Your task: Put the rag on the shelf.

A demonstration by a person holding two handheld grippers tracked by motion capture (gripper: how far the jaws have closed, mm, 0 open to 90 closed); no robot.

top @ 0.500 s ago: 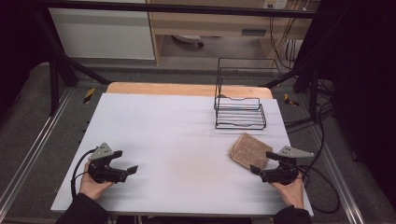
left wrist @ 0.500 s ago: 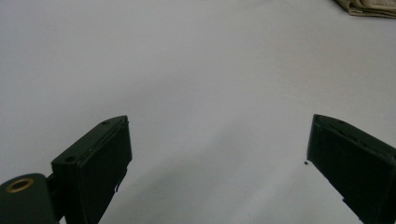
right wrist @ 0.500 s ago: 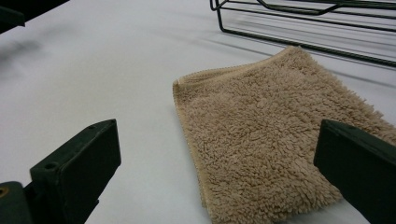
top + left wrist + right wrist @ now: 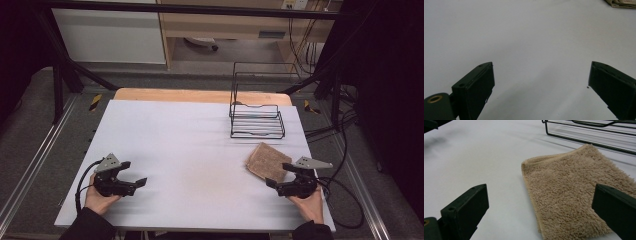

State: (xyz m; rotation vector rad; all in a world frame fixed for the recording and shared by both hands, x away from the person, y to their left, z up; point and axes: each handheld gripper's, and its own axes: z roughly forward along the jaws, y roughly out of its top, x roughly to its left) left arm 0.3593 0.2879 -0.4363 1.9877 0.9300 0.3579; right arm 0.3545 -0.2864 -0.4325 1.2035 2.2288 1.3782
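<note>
Folded tan terry washcloth [image 4: 266, 161] flat on white table [image 4: 190, 135], right side, just short of black wire rack [image 4: 257, 121]. Right gripper [image 4: 278, 186] just beside cloth's near edge, jaws spread wide, nothing between them, nothing held; in right gripper view cloth [image 4: 571, 195] directly ahead and slightly toward the right-hand jaw, hemmed corner pointing away toward the rack wires [image 4: 589, 135].

Left gripper [image 4: 136, 182] well apart across the table, jaws likewise wide and empty; in left gripper view just a corner of cloth [image 4: 621, 3] far off at top right. Right hand [image 4: 306, 202] clearly the nearer for a pickup.

Cloth a squarish fold, turned diagonal to table edges, slightly longer axis running from near right up toward far left. Near edge facing right gripper, so a short forward push likely enough to straddle it.

Room: bare table left of cloth, plenty of sweep there. Rack close behind far corner; table's right edge near. Safest lift probably up and leftward, away from wires.
</note>
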